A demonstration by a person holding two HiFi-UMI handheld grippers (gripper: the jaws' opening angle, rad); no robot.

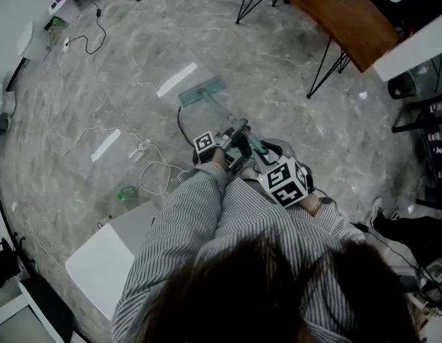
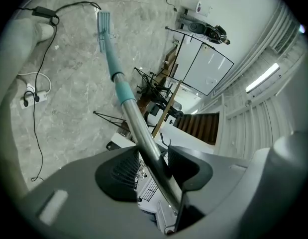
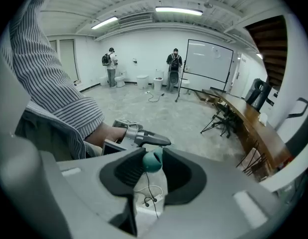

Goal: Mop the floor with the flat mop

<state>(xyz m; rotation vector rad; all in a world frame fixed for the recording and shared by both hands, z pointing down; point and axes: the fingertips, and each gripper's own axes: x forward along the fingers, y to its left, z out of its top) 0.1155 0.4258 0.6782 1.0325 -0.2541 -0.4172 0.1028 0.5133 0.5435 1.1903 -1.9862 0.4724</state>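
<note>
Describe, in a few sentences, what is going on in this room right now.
A person in a striped shirt is holding a flat mop with two handheld grippers. The left gripper is shut on the metal pole, and the right gripper is shut on the teal handle end. The mop head lies flat on the grey floor ahead of the person, near some loose cables.

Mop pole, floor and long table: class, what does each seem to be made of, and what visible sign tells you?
Mop pole: likely bare metal, silvery with a bright streak; its teal sleeve looks like matte plastic.
Floor: probably polished stone or stone-look tile, with grey veining and lamp reflections.
Table: apparently a wood top, warm brown and smooth.
</note>
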